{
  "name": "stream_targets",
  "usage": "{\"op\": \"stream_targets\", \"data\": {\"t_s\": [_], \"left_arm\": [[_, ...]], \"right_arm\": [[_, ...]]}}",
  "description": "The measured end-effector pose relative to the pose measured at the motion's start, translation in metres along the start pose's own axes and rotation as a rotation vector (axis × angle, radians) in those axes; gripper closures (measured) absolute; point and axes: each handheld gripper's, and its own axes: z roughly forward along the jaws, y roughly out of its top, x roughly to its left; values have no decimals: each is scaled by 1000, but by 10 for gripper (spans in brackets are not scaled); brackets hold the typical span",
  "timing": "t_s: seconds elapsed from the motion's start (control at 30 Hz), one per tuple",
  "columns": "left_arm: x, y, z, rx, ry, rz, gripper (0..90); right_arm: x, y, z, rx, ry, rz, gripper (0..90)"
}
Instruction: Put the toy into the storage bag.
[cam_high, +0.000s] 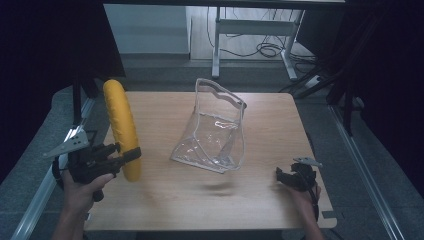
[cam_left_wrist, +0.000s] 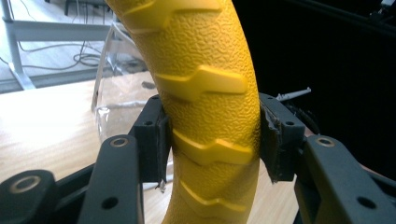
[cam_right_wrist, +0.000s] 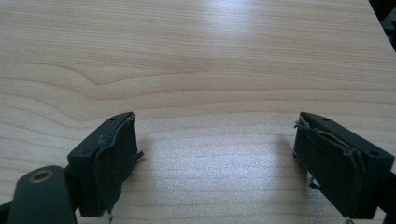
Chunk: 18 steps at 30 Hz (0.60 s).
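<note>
A long curved yellow piece (cam_high: 121, 122) with a pebbled skin and raised zigzag ribs is held up over the table's left edge. My left gripper (cam_high: 131, 155) is shut on its lower part. In the left gripper view both pads press on the yellow piece (cam_left_wrist: 205, 60), with the left gripper (cam_left_wrist: 212, 135) on either side of it. A clear plastic pouch (cam_high: 215, 130) stands open at the middle of the wooden table (cam_high: 165, 200), and is seen behind the yellow piece as the pouch (cam_left_wrist: 114, 88). My right gripper (cam_high: 282, 176) rests at the table's right front; in its own view the right gripper (cam_right_wrist: 215, 154) is open over bare wood.
Metal rails run along the table's left side (cam_high: 42, 190) and right side (cam_high: 362, 165). A desk frame with loose cables (cam_high: 260, 47) stands on the floor behind the table. Dark screens close off both sides.
</note>
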Motion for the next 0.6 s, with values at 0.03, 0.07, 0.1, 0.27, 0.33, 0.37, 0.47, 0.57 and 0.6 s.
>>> {"op": "stream_targets", "data": {"t_s": [0.03, 0.07, 0.1, 0.27, 0.33, 0.37, 0.47, 0.57, 0.6], "left_arm": [[-1, 1, 1, -3, 1, 1, 505], [-1, 2, 3, -6, -1, 4, 505], [-1, 2, 5, -10, -5, 2, 505], [0, 6, 17, -29, 0, -7, 504], [0, 7, 20, -32, 5, -4, 504], [0, 8, 22, -35, 10, -1, 504], [-2, 11, 30, -42, 30, 23, 504], [-5, 16, 38, -55, 49, 40, 504], [-6, 18, 40, -62, 50, 45, 504]], "right_arm": [[0, 0, 0, -2, 3, 1, 138], [0, 0, 0, -2, 3, 1, 138], [0, 0, 0, -4, 4, 2, 138], [0, 0, 0, -2, 3, 1, 138], [0, 0, 0, -2, 3, -1, 138], [0, 0, 0, -4, 3, -2, 138], [-1, 0, 0, -1, 1, -6, 138], [-1, 0, 0, -1, 1, -5, 138], [-1, 0, 0, -1, 1, -5, 138]]}}
